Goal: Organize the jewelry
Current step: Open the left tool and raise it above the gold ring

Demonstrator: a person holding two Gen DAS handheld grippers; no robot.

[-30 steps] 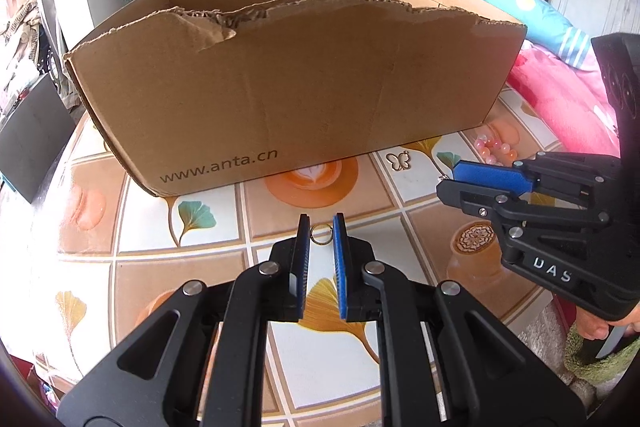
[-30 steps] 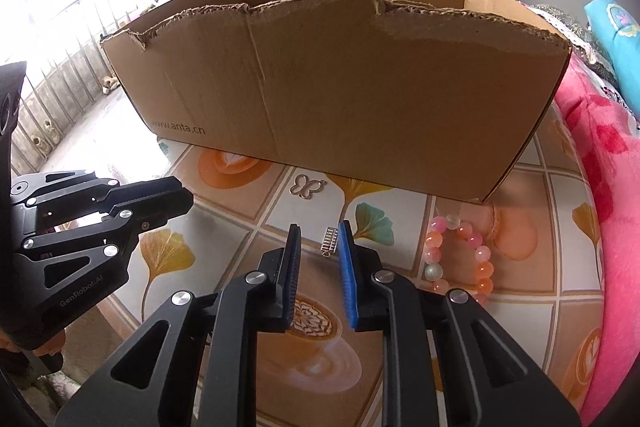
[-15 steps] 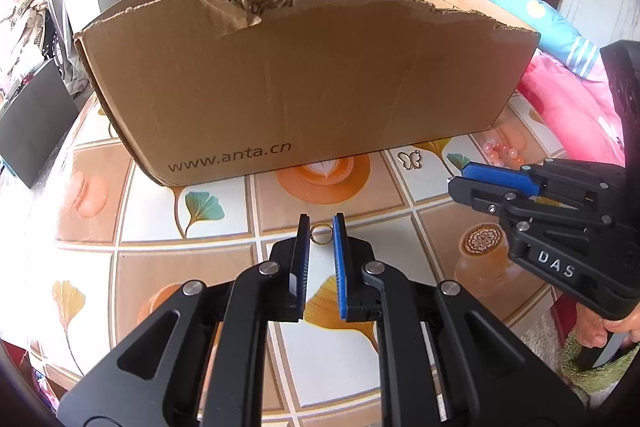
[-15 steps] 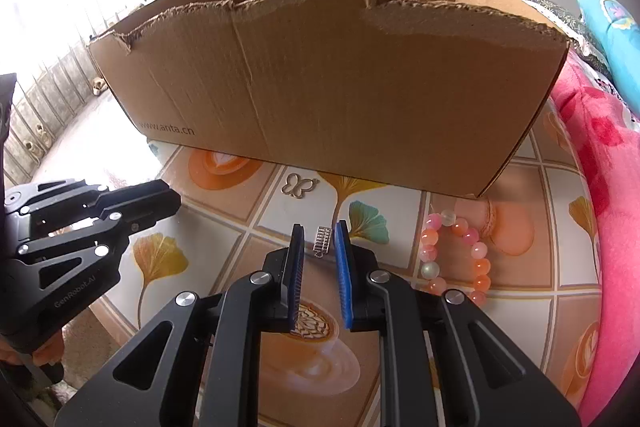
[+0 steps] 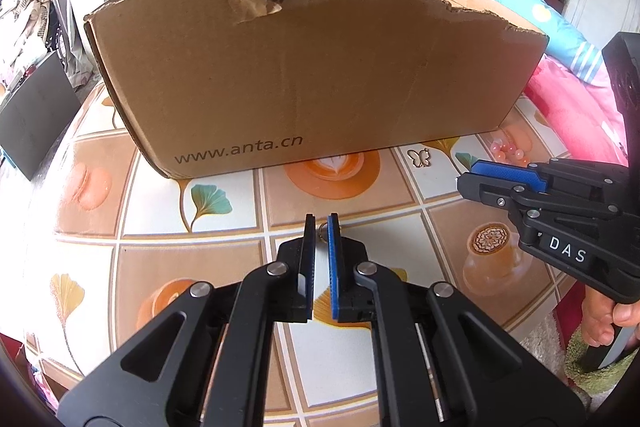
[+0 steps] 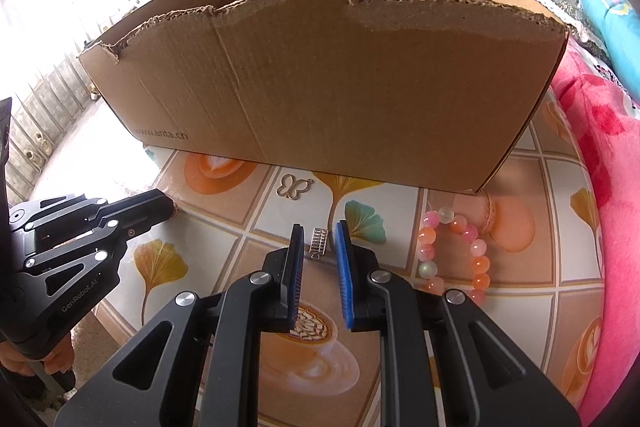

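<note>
Now the left gripper (image 5: 321,227) has narrowed its gap compared with half a second before, and the small metal ring (image 5: 322,228) sits between the tips; the blue pad seems to touch it, but whether it is truly pinched I cannot tell. The cardboard box (image 5: 320,79) stands a little larger in both views than before. The right gripper (image 6: 319,242) has a wider gap than earlier; its fingers (image 6: 343,251) are apart and hold nothing, with the small silver ribbed charm (image 6: 319,243) lying on the tablecloth (image 6: 240,251) between the tips, touching neither side. The right wrist view shows what the left one shows poorly: the whole pink and orange bead bracelet (image 6: 452,255) just right of the gripper, and the butterfly pendant (image 6: 294,187) near the box wall. In the left view only some beads appear behind the right gripper (image 5: 472,179), while the ring shows only there.
</note>
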